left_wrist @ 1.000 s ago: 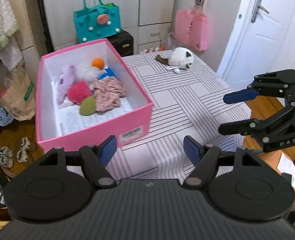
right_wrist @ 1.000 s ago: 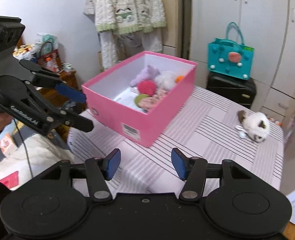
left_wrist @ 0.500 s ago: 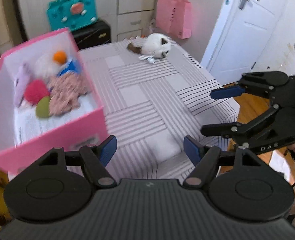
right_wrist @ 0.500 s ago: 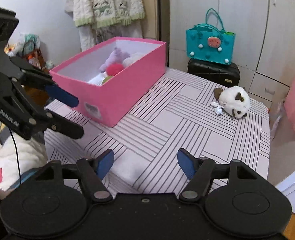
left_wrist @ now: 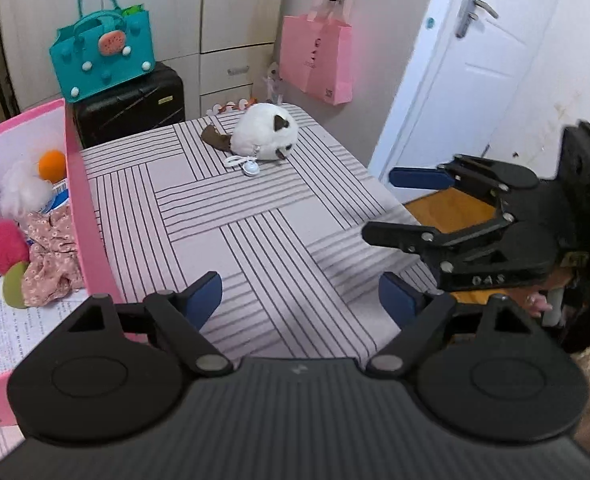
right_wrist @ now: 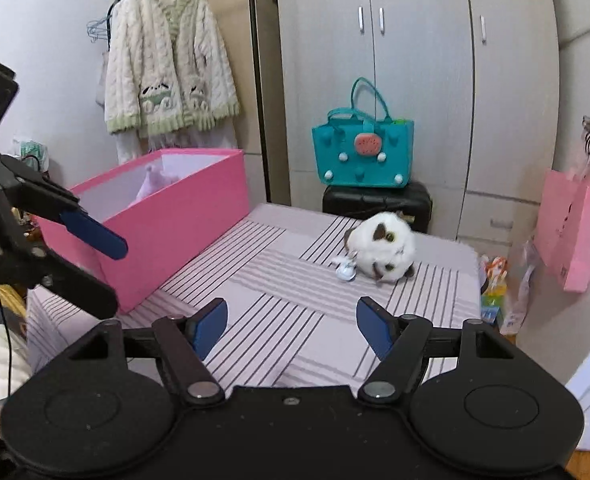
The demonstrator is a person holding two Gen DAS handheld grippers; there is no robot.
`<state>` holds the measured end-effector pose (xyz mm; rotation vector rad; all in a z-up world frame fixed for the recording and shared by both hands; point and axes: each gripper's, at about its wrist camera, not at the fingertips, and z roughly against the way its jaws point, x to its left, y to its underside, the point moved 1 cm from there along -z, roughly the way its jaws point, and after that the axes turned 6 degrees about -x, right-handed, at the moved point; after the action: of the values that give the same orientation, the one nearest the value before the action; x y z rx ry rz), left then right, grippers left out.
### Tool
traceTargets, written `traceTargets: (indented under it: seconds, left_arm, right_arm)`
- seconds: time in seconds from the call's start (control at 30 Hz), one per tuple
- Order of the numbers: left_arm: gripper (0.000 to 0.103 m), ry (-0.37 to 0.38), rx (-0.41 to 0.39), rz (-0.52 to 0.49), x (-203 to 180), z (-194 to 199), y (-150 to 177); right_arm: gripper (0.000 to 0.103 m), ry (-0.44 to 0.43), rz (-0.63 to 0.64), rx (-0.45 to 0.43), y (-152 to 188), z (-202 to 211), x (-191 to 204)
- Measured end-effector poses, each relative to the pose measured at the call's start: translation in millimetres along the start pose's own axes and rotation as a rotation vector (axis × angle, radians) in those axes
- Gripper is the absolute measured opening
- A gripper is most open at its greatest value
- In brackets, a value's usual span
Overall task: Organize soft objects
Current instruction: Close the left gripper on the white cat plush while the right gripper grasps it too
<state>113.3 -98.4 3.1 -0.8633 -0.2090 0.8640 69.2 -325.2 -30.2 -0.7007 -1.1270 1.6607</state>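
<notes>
Plush cat: white with brown patches, lay on its side near the far end of the desk, well apart from both claws; a small pale charm on a cord lay just beside it on the cloth
Pink box: stood on the left part of the desk, open at the top, well apart from the plush cat
Box contents: an orange ball, white fluff, a red pompom, a green pad and a floral cloth lay inside over a printed sheet
Left claw: jaws stood wide apart with nothing between them, above the near part of the striped desk, beside the pink box
Right claw: jaws were also spread apart and empty, over the near desk edge, pointed toward the plush cat
Desk cover: pale cloth with blocks of dark stripes
Background: a teal bag sat on a black case behind the desk; a pink paper bag hung on the wall by a white door; a knitted cardigan hung above the pink box in the right wrist view
</notes>
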Motion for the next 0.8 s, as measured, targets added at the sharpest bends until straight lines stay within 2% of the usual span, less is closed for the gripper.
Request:
traceTargets:
  seconds: [0.17, 0.27, 0.33, 0.4, 0.63, 0.8]
  left_arm:
    - [0.086, -0.006, -0.036, 0.043, 6.6, -19.7, -10.4]
    - [0.086, 0.003, -0.08, 0.065, 9.5, -34.0, -17.5]
    - [0.086, -0.042, -0.111, 0.047, 5.9, -43.1, -21.3]
    - [0.086, -0.051, -0.126, 0.026, 3.2, -53.2, -25.2]
    - [0.086, 0.039, -0.151, 0.16, 19.7, -83.5, -46.3]
    - [0.086, 0.028, -0.176, 0.2, 24.1, -120.0, -61.1]
  right_arm:
    - [0.077, 0.024, 0.024, -0.036, 0.7, -15.0, -10.1]
    - [0.077, 0.001, 0.001, -0.047, -2.2, -25.2, -20.1]
    - [0.077, 0.028, -0.012, -0.057, -5.3, -33.5, -26.7]
    - [0.077, 0.04, -0.003, -0.052, -6.6, -42.7, -33.4]
    - [0.077, 0.103, -0.005, -0.015, 1.0, -82.1, -61.6]
    - [0.077, 0.085, -0.095, 0.025, 1.9, -110.3, -84.3]
